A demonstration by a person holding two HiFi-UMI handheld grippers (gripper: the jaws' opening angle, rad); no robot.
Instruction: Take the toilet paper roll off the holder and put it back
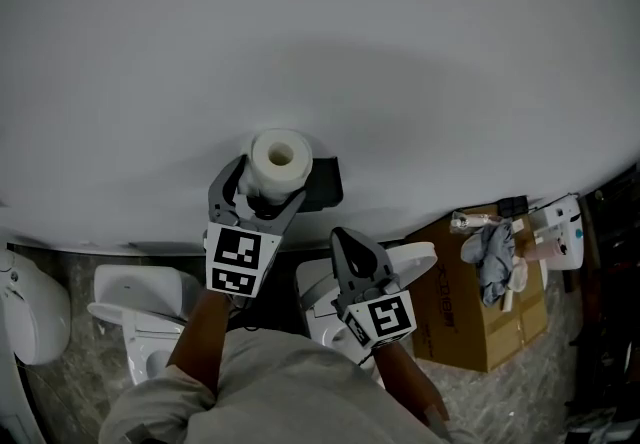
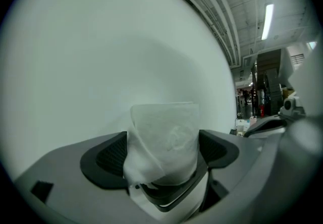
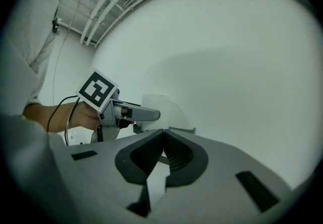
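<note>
In the head view the toilet paper roll (image 1: 280, 160) stands on end against the white wall (image 1: 320, 32), its core facing up, seated on the dark holder (image 1: 324, 184). The left tool (image 1: 258, 196) reaches in level with one jaw on each side of the roll, a sideways approach that leaves the roll free to slide up or down the holder. The right tool (image 1: 340, 236) hangs back, just beside and below, out of the way. In the left gripper view the jaws are spread wide with the roll (image 2: 169, 134) between them. The pads sit just beside the paper and do not appear to squeeze it, and a loose sheet droops at the left edge. The holder's dark base (image 2: 166, 195) shows under the roll, so the weight seems to rest there, not on the tool. In the right gripper view the right tool's (image 3: 162, 143) jaws are closed on each other with nothing between them. Beyond them the left tool (image 3: 137, 114) flanks the roll (image 3: 162, 109) at the wall. I judge the right tool idle, since one tool is enough for so light a load.
</note>
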